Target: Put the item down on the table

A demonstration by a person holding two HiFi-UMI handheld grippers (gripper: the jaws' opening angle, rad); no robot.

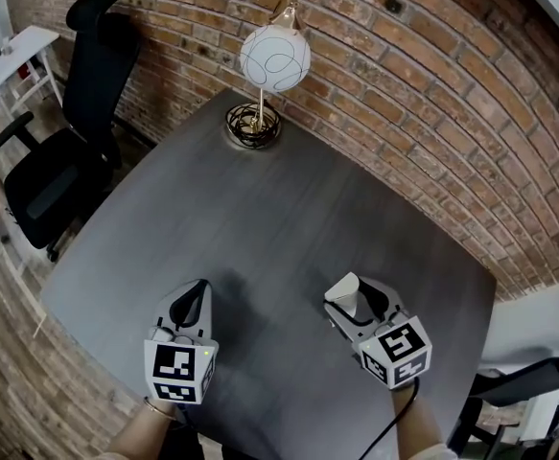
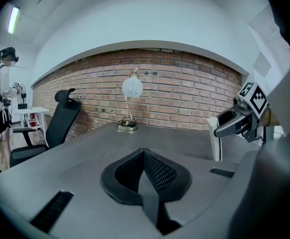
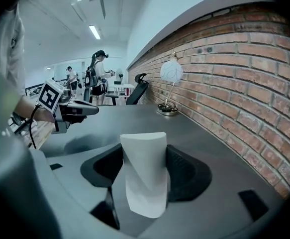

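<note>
- White item [image 3: 144, 178], a curved slip of stiff sheet, sits pinched between the wide-set jaws of the right gripper [image 1: 361, 305] over the table's [image 1: 260, 218] near edge, toward its right corner. Its long axis is upright and its lower end hangs below the jaws toward the tabletop directly beneath. Whether it touches the top cannot be told.
- Left gripper [image 1: 194, 300], jaws closed together on nothing, hovers toward the near left corner, well apart from the item.
- Setting it down looks like the right hand's job: straight down, then release.
- Lamp [image 1: 271, 60] stands at the far edge against the brick wall [image 1: 432, 113].
</note>
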